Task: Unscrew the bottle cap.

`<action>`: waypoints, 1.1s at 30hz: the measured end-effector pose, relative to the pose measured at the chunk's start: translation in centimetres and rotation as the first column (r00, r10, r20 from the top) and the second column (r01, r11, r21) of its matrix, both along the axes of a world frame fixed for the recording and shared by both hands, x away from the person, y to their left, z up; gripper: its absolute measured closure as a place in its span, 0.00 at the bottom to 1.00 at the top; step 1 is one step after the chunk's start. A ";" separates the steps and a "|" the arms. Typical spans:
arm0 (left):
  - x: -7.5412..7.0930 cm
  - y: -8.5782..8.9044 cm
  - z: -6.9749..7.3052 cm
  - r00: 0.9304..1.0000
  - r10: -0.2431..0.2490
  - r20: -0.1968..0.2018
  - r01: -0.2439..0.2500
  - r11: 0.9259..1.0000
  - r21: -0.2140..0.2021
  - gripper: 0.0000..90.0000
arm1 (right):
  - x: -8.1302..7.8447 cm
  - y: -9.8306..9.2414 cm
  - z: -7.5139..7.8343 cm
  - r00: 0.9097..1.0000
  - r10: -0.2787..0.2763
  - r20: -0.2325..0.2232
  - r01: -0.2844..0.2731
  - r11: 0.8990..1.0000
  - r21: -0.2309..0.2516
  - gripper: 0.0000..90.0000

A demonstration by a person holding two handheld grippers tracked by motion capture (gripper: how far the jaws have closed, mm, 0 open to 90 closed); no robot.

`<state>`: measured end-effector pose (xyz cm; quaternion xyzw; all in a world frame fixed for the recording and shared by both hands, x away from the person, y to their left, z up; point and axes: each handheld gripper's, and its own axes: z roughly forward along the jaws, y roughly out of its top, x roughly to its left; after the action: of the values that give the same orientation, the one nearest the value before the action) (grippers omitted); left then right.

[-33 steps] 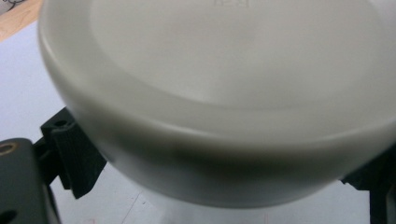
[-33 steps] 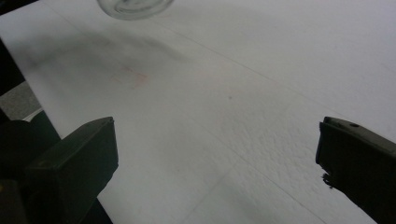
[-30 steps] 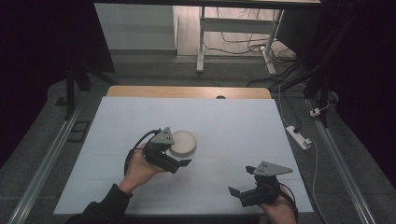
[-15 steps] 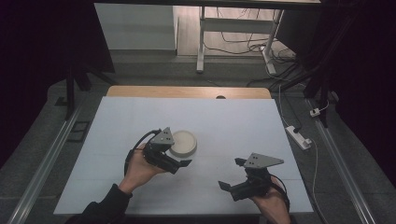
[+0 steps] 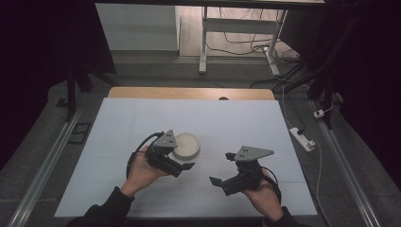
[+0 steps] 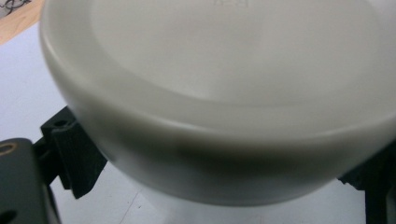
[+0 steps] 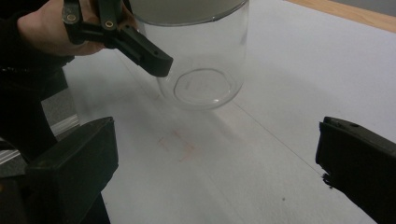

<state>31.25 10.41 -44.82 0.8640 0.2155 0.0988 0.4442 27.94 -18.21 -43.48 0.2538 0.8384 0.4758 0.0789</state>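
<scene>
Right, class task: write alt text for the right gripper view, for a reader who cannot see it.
A clear jar with a white lid stands on a white table, with the left gripper, held in a hand, at its lid. In the foreground the right gripper has its two black jaws wide apart, holding nothing.

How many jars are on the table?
1: a clear jar with a white lid, standing left of centre, at the left gripper. None seems hidden.
</scene>
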 end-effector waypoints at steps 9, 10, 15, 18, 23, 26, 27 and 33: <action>0.0 -0.2 -0.3 1.000 -0.007 -0.008 0.007 1.000 0.003 0.08 | 0.9 1.2 0.2 1.000 0.004 -0.019 -0.004 0.999 -0.037 0.00; 0.0 -0.2 -0.3 1.000 -0.007 -0.009 0.007 1.000 0.003 0.08 | 1.0 1.4 0.3 1.000 0.005 -0.025 -0.006 0.999 -0.038 0.00; 0.0 -0.3 -0.4 1.000 -0.008 -0.012 0.008 1.000 0.002 0.08 | 1.4 2.5 0.7 1.000 0.019 -0.021 -0.020 0.999 -0.050 0.00; 0.0 -0.4 -0.5 1.000 -0.009 -0.014 0.009 1.000 0.002 0.08 | 1.5 2.9 1.1 1.000 0.020 -0.008 -0.020 0.998 -0.052 0.00; 0.0 -0.6 -0.6 1.000 -0.011 -0.017 0.011 1.000 0.000 0.08 | 1.8 3.8 1.6 1.000 0.026 0.014 -0.024 0.997 -0.077 0.00; 0.0 -0.6 -0.7 1.000 -0.015 -0.019 0.015 1.000 0.003 0.08 | 2.0 4.3 1.8 0.999 0.032 0.014 -0.031 0.996 -0.084 0.00; 0.0 -0.7 -0.7 1.000 -0.015 -0.019 0.015 1.000 0.003 0.08 | 2.1 4.4 1.8 0.999 0.036 0.016 -0.035 0.996 -0.086 0.00; 0.0 -0.7 -0.8 1.000 -0.017 -0.018 0.017 1.000 0.003 0.08 | 2.9 5.4 2.0 0.999 0.033 0.011 -0.033 0.997 -0.065 0.00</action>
<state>31.22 9.69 -45.57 0.8674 0.2118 0.0875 0.4416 30.81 -12.84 -41.45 0.2344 0.8569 0.4513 0.0841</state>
